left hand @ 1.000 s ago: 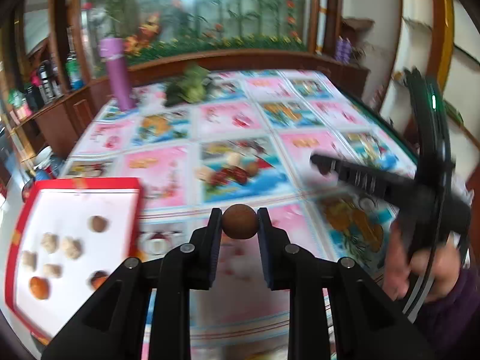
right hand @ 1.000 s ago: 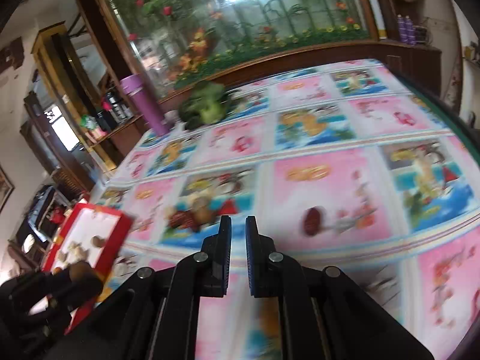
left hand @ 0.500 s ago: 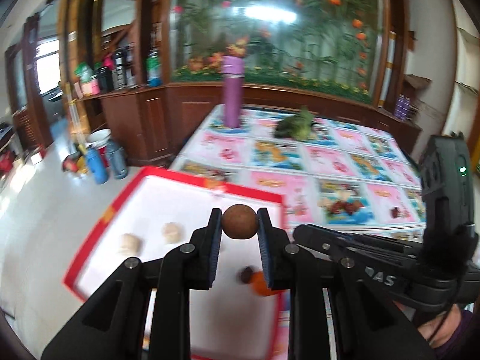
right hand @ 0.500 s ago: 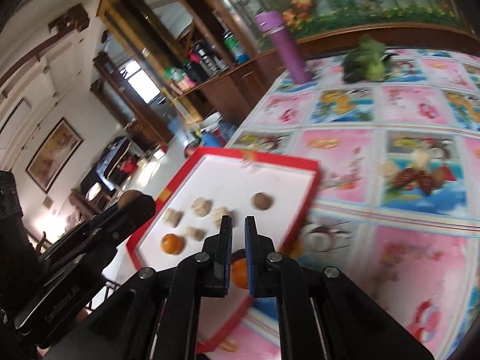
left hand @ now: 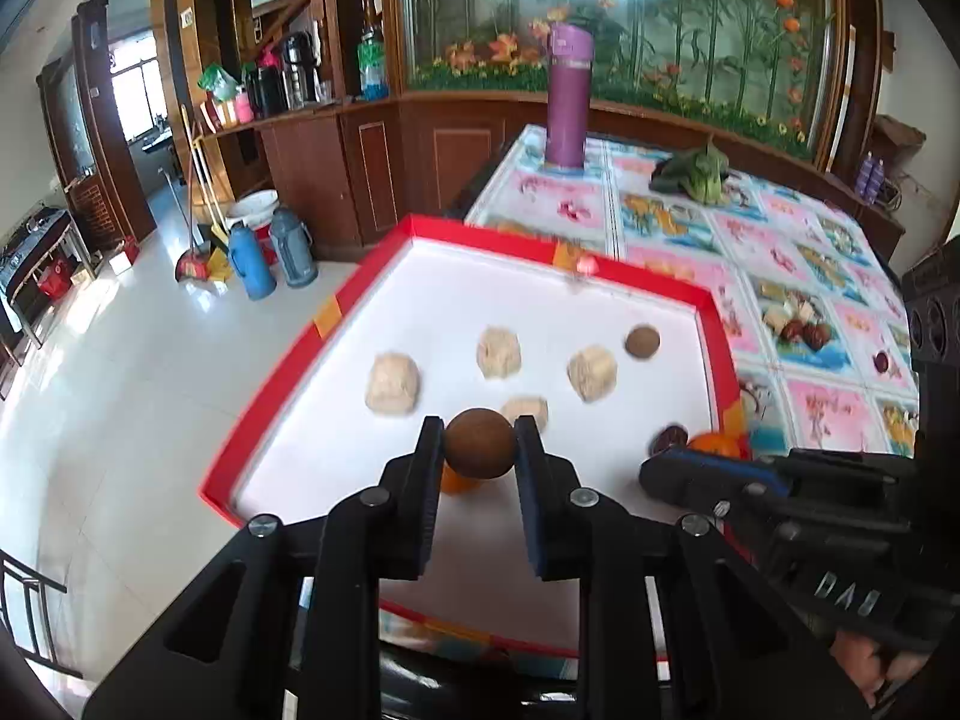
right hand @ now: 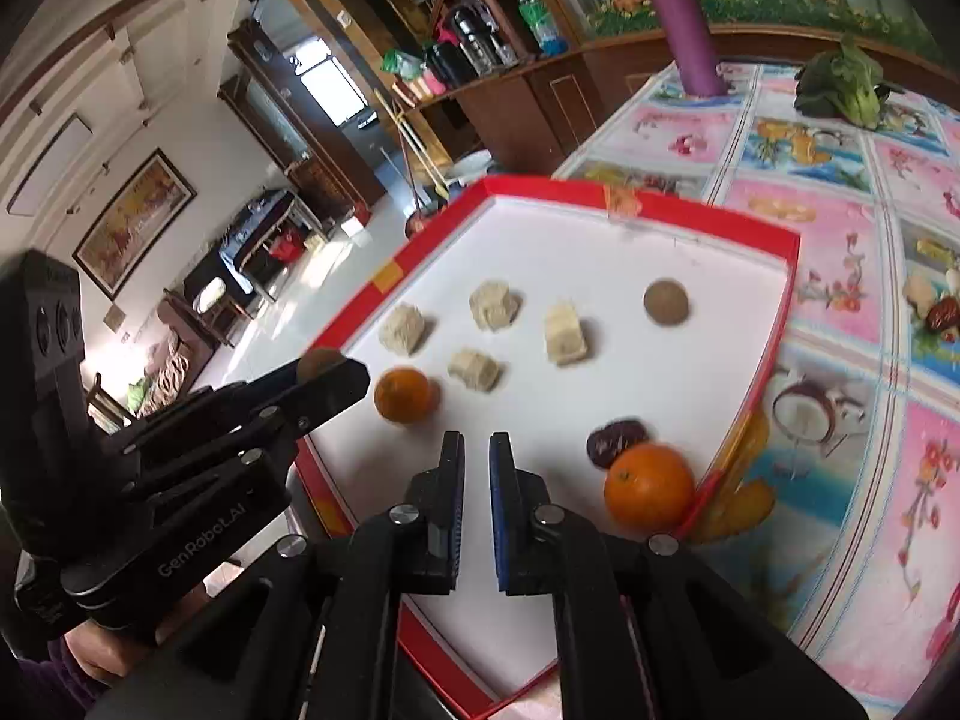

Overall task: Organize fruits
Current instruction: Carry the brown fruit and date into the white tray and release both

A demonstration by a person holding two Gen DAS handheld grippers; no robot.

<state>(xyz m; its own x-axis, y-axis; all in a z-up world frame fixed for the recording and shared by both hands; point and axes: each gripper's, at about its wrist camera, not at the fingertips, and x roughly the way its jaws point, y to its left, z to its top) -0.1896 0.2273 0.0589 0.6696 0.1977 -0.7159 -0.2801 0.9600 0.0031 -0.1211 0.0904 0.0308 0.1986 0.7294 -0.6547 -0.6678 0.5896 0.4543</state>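
A: Starting at the left: red tray (left hand: 270, 372) at the left edge of the patterned table (left hand: 672, 222). Whereabouts of the fruit in hand?

B: Pinched in the left gripper (left hand: 479, 423): brown round fruit (left hand: 480, 447), squeezed from both sides, hovering over the tray's near-left part. Seemingly right above a small orange (right hand: 403, 394).

A: Long axis to mind?

B: None to speak of; round as a ball. Next rightward, four beige lumps (left hand: 498, 351) scattered mid-tray. Then a matching brown fruit (left hand: 642, 341) toward the far-right corner, ahead and to the right of the held one, well apart. Probably the spot to aim for, beside its twin.

A: Nearer hand?

B: Left, plainly, already carrying. Further right: dark date (right hand: 617, 441) just beside a bigger orange (right hand: 649, 485), close against the right wall. Right gripper (right hand: 476, 441) over the near-middle floor, fingers drawn almost together, only a slit between, gripping nothing.

A: Anything hidden?

B: Plenty. Small orange mostly covered by fruit and fingers in the left wrist view. Height of the held fruit over the floor: impossible to judge. Near rim masked by both gripper bodies. Right gripper's tip blurred in the left wrist view. Held fruit only a sliver behind a finger in the right wrist view.
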